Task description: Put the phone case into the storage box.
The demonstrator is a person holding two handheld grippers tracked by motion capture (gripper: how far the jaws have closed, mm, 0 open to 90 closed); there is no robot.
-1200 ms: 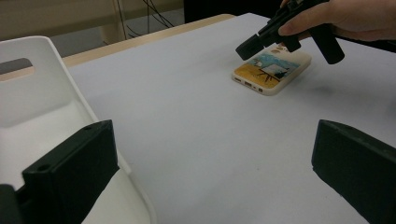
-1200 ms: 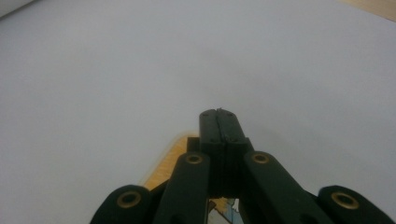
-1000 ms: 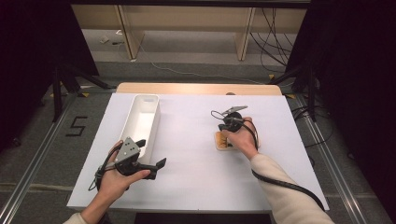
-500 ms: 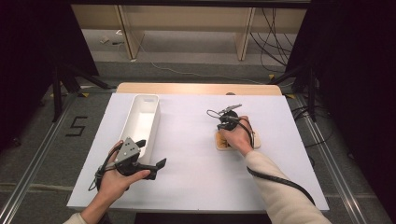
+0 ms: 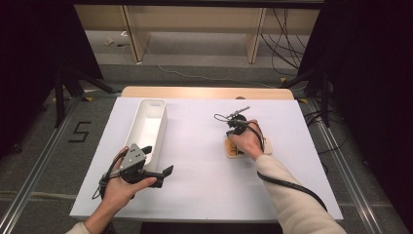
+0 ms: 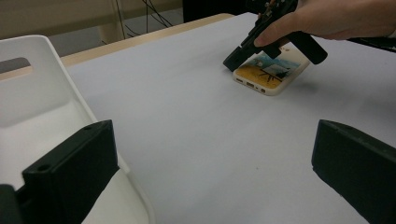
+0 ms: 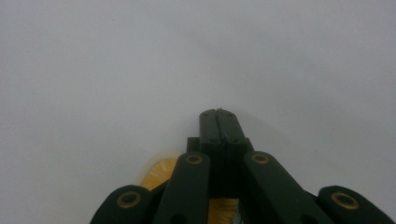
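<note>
Your right gripper (image 5: pixel 237 127) had its two black jaws pressed together, right over the flat cream phone case with the orange picture (image 6: pixel 272 72). The case lay on the white table (image 5: pixel 204 161), under those jaws, not between them. Your left gripper (image 5: pixel 155 163) had its jaws wide apart beside the long white plastic bin (image 5: pixel 146 127).

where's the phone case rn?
High view: the phone case lies flat on the white table, right of centre, under the right claw, well right of the white bin.

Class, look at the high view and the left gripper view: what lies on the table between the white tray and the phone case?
Nothing: between the white tray and the phone case runs only bare white table, as both views show.
</note>
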